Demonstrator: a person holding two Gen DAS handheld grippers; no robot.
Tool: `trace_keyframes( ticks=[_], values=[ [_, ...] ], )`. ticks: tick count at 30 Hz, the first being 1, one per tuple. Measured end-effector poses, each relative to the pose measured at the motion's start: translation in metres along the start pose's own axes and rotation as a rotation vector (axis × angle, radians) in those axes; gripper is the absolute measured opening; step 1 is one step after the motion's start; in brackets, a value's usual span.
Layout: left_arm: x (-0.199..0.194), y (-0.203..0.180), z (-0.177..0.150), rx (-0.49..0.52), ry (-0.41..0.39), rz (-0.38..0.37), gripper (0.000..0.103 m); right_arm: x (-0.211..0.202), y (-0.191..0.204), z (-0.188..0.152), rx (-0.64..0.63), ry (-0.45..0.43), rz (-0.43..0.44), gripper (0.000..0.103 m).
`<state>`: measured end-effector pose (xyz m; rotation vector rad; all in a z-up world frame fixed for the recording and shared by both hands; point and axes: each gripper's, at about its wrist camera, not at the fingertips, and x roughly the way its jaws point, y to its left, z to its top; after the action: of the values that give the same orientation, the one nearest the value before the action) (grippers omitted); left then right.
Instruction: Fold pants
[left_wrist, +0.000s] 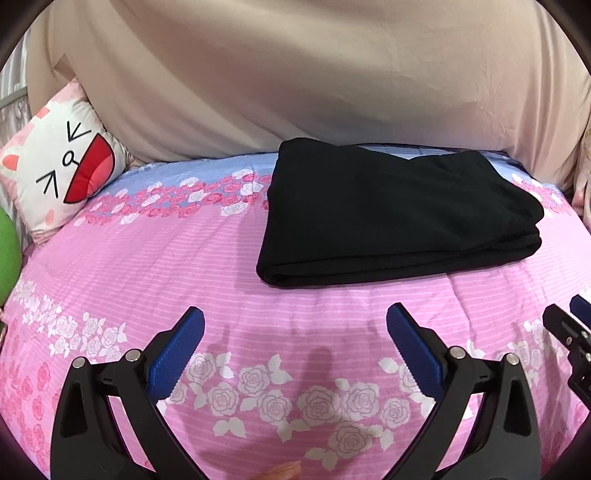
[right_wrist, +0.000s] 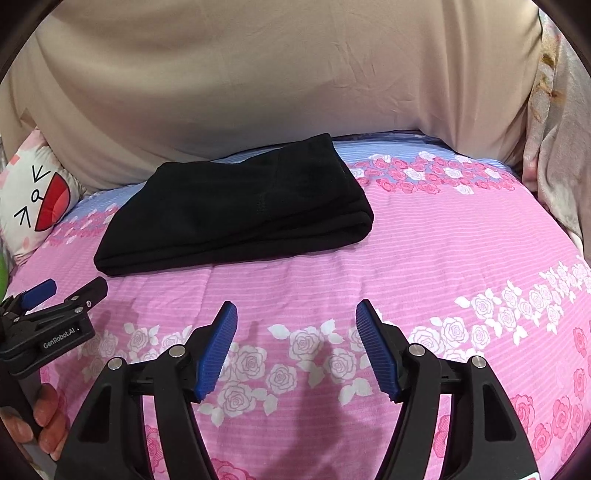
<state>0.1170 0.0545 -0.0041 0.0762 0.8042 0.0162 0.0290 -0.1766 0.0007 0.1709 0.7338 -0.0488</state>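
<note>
The black pants (left_wrist: 399, 218) lie folded into a thick rectangular bundle on the pink floral bedspread (left_wrist: 184, 258), toward its far side. My left gripper (left_wrist: 295, 314) hovers open over bare bedspread, short of the bundle's near edge, nothing between its blue pads. In the right wrist view the same pants (right_wrist: 236, 210) sit ahead and to the left. My right gripper (right_wrist: 295, 310) is open too, empty, over the rose print. The left gripper (right_wrist: 62, 291) shows at the left edge of that view, held by a hand (right_wrist: 44, 421).
A cat-face cushion (left_wrist: 62, 166) leans at the far left. A large beige pillow or sheet (left_wrist: 295, 74) rises behind the pants. A green object (left_wrist: 7, 251) pokes in at the left edge. Patterned fabric (right_wrist: 554, 147) hangs at the right.
</note>
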Motion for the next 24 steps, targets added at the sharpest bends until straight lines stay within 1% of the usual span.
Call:
trace_keyframes(
  ticks=[5,8,13,18,21,24],
  values=[
    [0.002,0.007,0.002,-0.031,0.007,-0.012,0.096,0.0,-0.001,0.0,-0.001,0.0,-0.002,0.066],
    [0.002,0.006,0.002,-0.025,0.001,-0.005,0.095,0.001,0.0,-0.001,-0.006,0.003,-0.001,0.066],
    [-0.004,0.004,0.0,-0.017,-0.044,-0.024,0.095,0.003,0.0,-0.002,0.0,0.012,0.001,0.066],
    [-0.005,0.003,0.0,-0.014,-0.051,-0.026,0.093,0.005,0.002,-0.003,-0.002,0.016,-0.002,0.066],
    [-0.008,-0.002,0.0,0.012,-0.061,-0.014,0.093,0.004,0.001,-0.003,0.002,0.014,-0.005,0.067],
    [-0.01,-0.005,0.0,0.025,-0.068,-0.028,0.093,0.005,0.003,-0.003,0.0,0.013,-0.015,0.069]
  ],
)
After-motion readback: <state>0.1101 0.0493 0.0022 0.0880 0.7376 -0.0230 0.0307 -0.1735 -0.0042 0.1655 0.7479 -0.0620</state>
